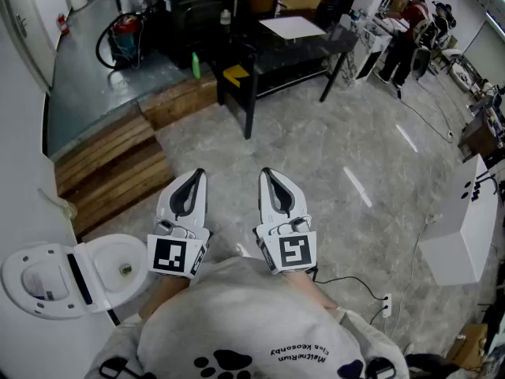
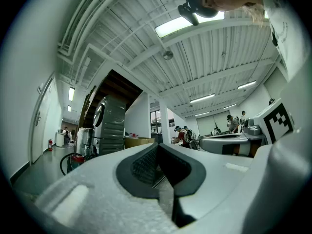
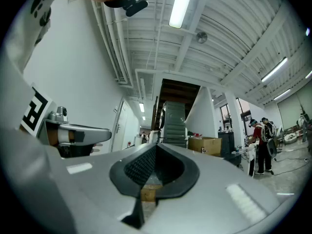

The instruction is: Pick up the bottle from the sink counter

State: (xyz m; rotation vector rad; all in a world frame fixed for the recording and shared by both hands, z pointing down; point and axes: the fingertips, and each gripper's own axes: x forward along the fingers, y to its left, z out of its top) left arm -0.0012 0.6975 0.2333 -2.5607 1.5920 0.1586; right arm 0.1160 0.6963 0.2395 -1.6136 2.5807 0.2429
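Note:
No sink counter shows in any view. A small green bottle (image 1: 196, 65) stands far ahead on the raised grey floor, beside a black table (image 1: 316, 44). My left gripper (image 1: 195, 177) and right gripper (image 1: 267, 176) are held side by side close to the person's chest, pointing forward over the marble floor. Both are shut with nothing between the pads. In the left gripper view the left gripper (image 2: 158, 152) points up at the ceiling and a far workshop. The right gripper (image 3: 155, 147) points likewise in its own view.
A white toilet (image 1: 63, 271) with its lid up sits at the lower left. Wooden steps (image 1: 118, 164) lead up to the grey platform, where a red vacuum (image 1: 126, 31) stands. A white cabinet (image 1: 467, 227) is at the right, a cable and socket strip (image 1: 385, 302) on the floor.

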